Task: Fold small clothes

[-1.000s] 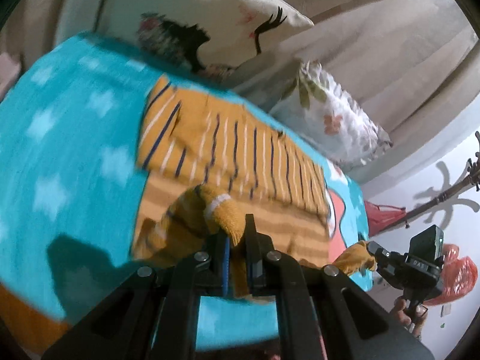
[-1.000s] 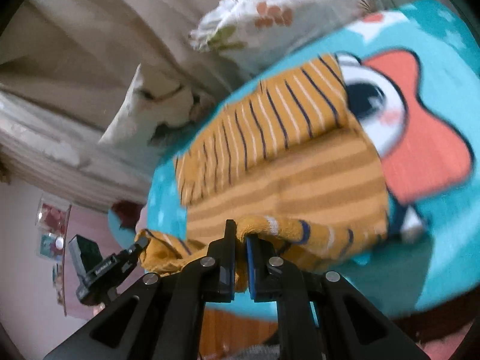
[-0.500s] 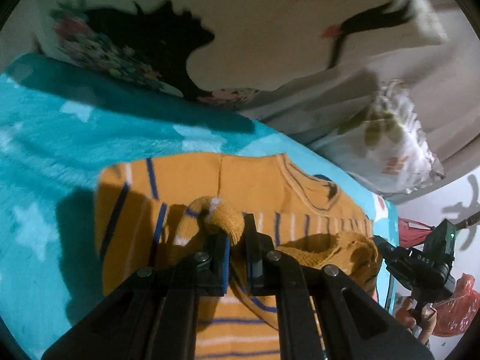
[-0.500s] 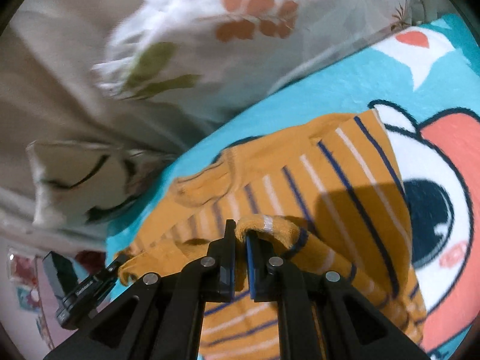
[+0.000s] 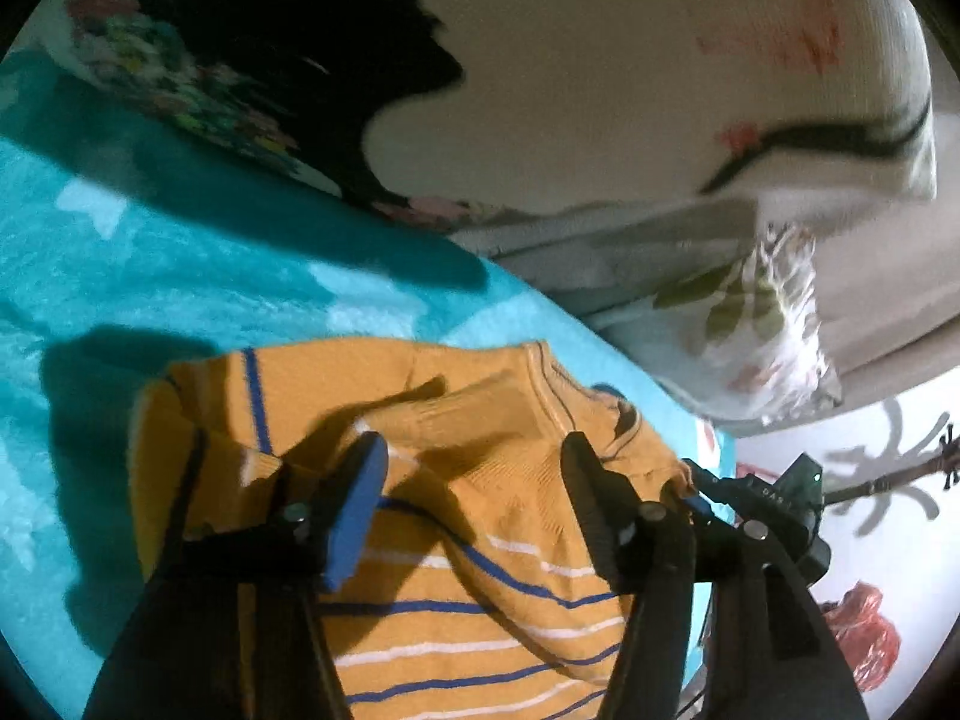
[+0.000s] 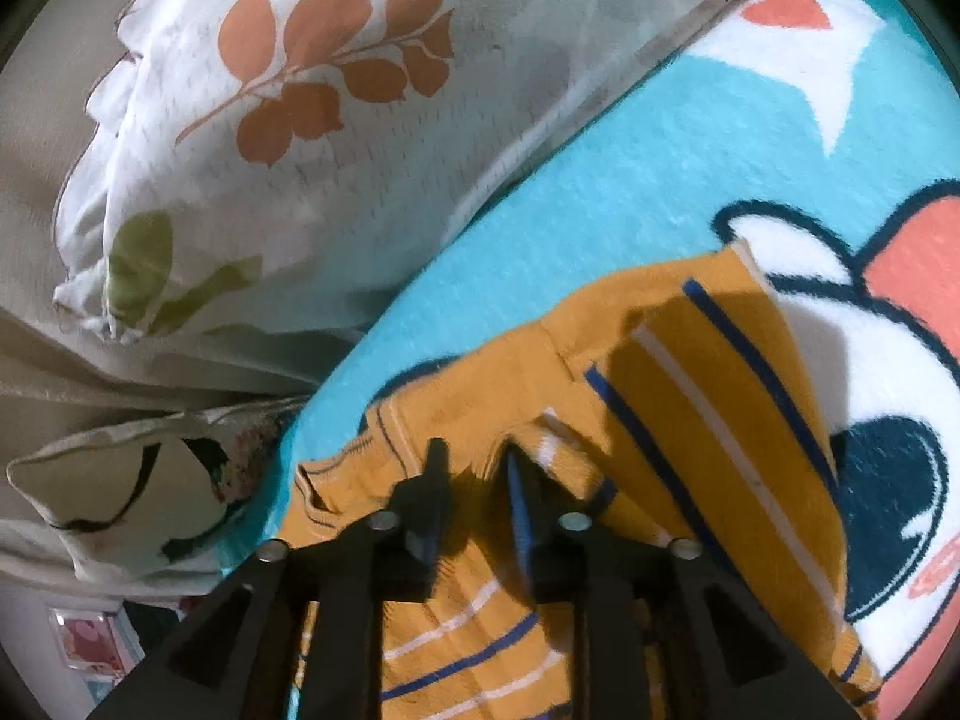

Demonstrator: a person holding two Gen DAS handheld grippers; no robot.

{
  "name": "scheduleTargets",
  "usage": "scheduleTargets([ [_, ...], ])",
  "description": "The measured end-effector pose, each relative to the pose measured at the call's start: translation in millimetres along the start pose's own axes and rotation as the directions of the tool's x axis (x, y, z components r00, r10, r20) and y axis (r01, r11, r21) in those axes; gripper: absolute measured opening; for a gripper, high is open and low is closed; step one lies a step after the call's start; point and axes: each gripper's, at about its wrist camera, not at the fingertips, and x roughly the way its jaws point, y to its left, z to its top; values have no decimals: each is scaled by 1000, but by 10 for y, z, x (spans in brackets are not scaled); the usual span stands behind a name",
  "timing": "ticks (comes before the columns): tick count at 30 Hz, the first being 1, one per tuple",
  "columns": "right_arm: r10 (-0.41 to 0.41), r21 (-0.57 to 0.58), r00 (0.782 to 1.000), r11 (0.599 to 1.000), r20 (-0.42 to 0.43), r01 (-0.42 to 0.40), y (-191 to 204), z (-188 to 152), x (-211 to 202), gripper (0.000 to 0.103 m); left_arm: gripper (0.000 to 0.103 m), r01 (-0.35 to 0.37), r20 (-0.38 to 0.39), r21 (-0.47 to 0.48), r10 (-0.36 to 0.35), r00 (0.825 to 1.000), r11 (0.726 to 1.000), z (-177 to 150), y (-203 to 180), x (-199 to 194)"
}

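A small mustard-yellow sweater [image 5: 456, 516] with blue and white stripes lies folded on the turquoise blanket [image 5: 150, 276]. Its lower part is laid up over the chest, near the collar [image 5: 558, 396]. My left gripper [image 5: 474, 456] is open just above the folded edge, with nothing in it. In the right wrist view the sweater [image 6: 708, 396] lies the same way. My right gripper [image 6: 474, 456] is open over the fold near the collar [image 6: 336, 474]. The right gripper also shows at the sweater's right side in the left wrist view [image 5: 696, 501].
Pillows lie along the far edge of the blanket: a white one with a black print [image 5: 540, 90] and a leaf-print one [image 6: 288, 120]. The blanket has a cartoon figure [image 6: 888, 360] to the right of the sweater. A red bag [image 5: 870, 636] is off the bed.
Both grippers carried the sweater's lower edge up toward the collar, then opened and let it go. The fabric now lies on the sweater's upper part.
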Motion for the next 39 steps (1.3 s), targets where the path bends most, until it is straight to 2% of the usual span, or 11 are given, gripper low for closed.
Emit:
scheduleTargets([
  [4,9,29,999,1000,38,-10,-2,75,-54,46,62,-20,30,-26,21,999,999,41,77,-160],
  [10,39,-8,995,999,92,-38,116,140,-364,48,62,-80,21,27,80,997,996,-95,38,-338],
  [13,-25,-130,996,991,84,36,264,2,-517,48,62,-137,9,87,137,991,987,-251,5,-400],
  [18,-170,-324,985,930,35,172,242,-503,-613,48,62,-235,-23,173,242,970,957,-582,60,-430],
  [21,-270,-344,960,897,69,277,-10,-716,-658,48,62,-267,-35,217,281,959,939,-760,154,-440],
  [26,-282,-272,955,916,90,296,-391,-726,-654,48,67,-220,-71,275,248,966,936,-922,186,-416],
  [28,-317,-286,939,895,130,342,-354,-751,-644,48,67,-231,-78,301,265,961,925,-961,142,-373],
  [31,-359,-300,920,870,156,390,-323,-761,-580,48,22,-319,-77,369,370,926,873,-1003,111,-318],
  [36,-419,-307,894,840,158,448,-314,-767,-481,46,8,-303,-101,358,359,928,883,-959,156,-434],
  [37,-428,-322,892,832,144,451,-314,-769,-455,29,7,-304,-102,355,360,927,884,-957,167,-462],
  [39,-447,-342,883,815,141,467,-317,-765,-492,16,7,-310,-107,345,365,925,886,-960,213,-524],
])
